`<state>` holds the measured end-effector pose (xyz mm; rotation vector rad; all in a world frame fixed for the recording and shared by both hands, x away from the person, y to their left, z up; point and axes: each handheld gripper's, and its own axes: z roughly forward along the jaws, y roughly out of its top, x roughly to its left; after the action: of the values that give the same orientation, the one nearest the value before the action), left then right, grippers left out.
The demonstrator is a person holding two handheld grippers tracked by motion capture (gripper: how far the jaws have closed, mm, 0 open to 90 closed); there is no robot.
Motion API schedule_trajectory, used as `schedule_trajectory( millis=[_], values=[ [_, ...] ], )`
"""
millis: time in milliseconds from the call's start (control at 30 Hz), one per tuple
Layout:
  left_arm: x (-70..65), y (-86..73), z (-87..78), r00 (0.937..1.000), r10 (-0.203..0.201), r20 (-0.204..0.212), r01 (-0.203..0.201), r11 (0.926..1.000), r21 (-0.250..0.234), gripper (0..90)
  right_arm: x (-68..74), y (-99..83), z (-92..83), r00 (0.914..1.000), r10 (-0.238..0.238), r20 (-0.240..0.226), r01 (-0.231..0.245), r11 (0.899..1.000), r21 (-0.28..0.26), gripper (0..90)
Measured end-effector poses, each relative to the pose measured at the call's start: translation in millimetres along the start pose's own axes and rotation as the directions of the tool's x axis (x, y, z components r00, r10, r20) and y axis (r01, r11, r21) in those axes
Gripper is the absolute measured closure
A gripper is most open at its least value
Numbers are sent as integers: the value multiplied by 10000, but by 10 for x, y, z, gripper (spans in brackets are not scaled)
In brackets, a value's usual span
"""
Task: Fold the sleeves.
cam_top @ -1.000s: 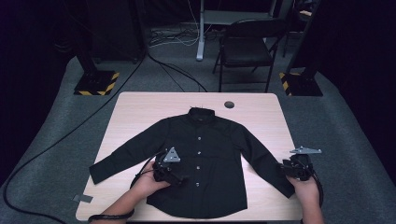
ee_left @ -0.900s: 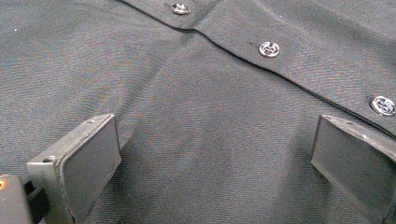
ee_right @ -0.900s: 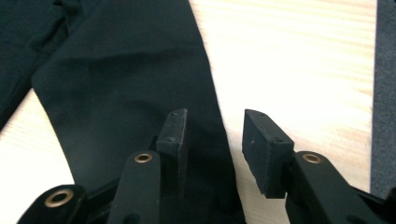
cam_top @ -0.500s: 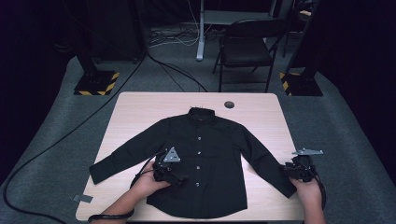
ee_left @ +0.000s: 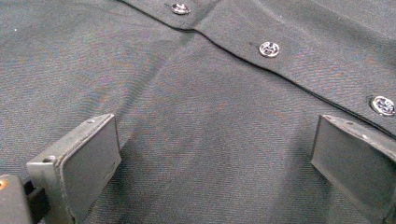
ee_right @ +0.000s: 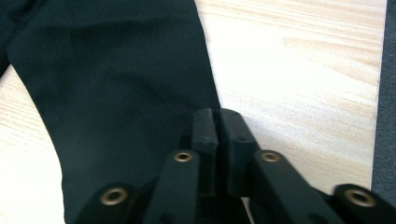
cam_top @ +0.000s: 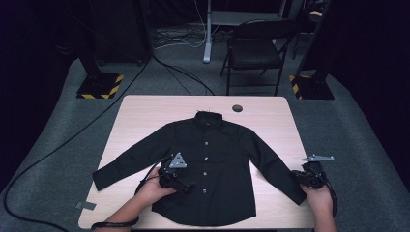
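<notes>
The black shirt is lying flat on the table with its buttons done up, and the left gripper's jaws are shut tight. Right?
Not quite. The left gripper is open: the left gripper view shows its jaws wide apart over the black shirt. The shirt does lie flat and buttoned on the table.

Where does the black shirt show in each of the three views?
High view: the black shirt lies flat mid-table, sleeves spread.
Left gripper view: its buttoned front lies under the open left claw.
Right gripper view: its sleeve runs from upper left down to the shut right claw.
Shared landmark: the shirt's button row, in the high and left gripper views.
</notes>
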<state>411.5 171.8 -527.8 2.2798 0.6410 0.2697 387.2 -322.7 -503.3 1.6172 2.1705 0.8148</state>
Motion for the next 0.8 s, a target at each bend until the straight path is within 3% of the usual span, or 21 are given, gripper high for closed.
schedule_trajectory(
  millis=[267, 500, 800],
  values=[
    [0, 1, -1, 10000, -2, 2, 2, 10000, 9, 12, -35, -9, -26, 9995, 286, -125, -288, 9994, -171, 900],
    [0, 0, 0, 10000, -2, 1, 2, 10000, 0, 12, -32, 37, -150, 9984, 441, -365, -467, 9960, -764, 900],
    [1, 0, 0, 10000, 8, 2, -8, 10000, 7, 12, 137, 170, -307, 9987, -55, -516, -22, 9891, -1474, 900]
  ],
)
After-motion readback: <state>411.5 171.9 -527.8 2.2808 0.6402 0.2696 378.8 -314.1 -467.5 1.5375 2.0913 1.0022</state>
